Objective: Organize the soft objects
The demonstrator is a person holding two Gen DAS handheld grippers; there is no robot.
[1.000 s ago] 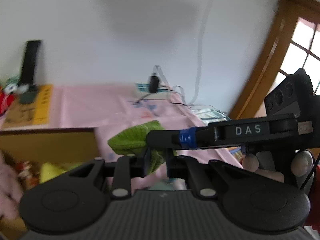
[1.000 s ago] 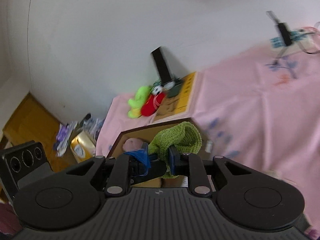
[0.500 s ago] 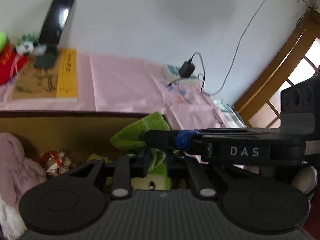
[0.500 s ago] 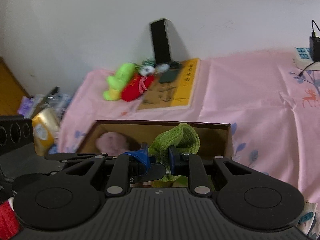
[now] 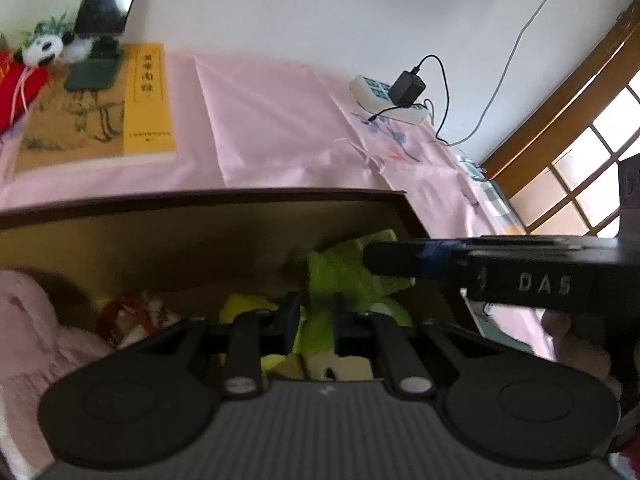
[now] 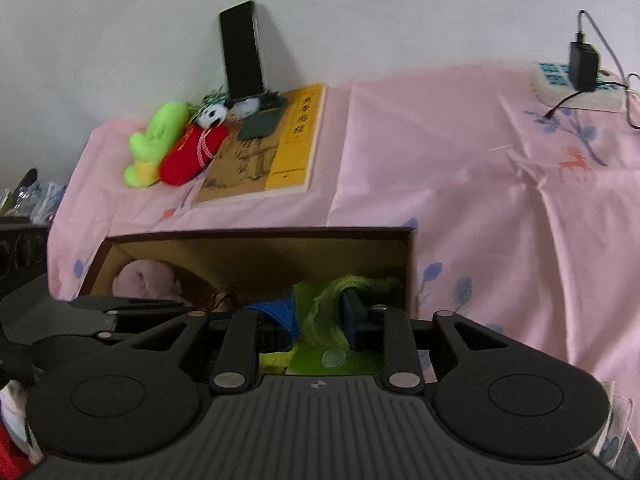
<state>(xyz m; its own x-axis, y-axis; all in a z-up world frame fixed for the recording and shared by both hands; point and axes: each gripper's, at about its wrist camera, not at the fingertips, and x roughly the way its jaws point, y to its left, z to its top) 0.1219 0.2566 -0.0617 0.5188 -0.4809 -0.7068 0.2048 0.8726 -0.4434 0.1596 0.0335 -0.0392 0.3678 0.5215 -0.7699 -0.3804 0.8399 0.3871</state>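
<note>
A green knitted cloth (image 5: 344, 276) hangs low inside the right end of an open brown cardboard box (image 5: 200, 200). My left gripper (image 5: 316, 320) is shut on its lower part. My right gripper (image 6: 320, 316) has the same cloth (image 6: 352, 284) between its blue-taped fingers, and its jaws are opening with the cloth still filling the gap. In the left wrist view the right gripper's fingers (image 5: 400, 258) reach in from the right, over the cloth. A pink plush (image 6: 144, 280) and yellow-green toys lie in the box.
Beyond the box on the pink sheet (image 6: 440, 160) lie a lime plush (image 6: 156, 140), a red plush (image 6: 192, 152), a small panda toy (image 6: 212, 114), a yellow book (image 6: 272, 152) and a standing phone (image 6: 240, 48). A power strip (image 6: 576, 88) with a charger sits far right.
Both grippers have carried the green cloth over the box rim and down inside. The cloth now hangs below the rim, and the box fills more of both views.
</note>
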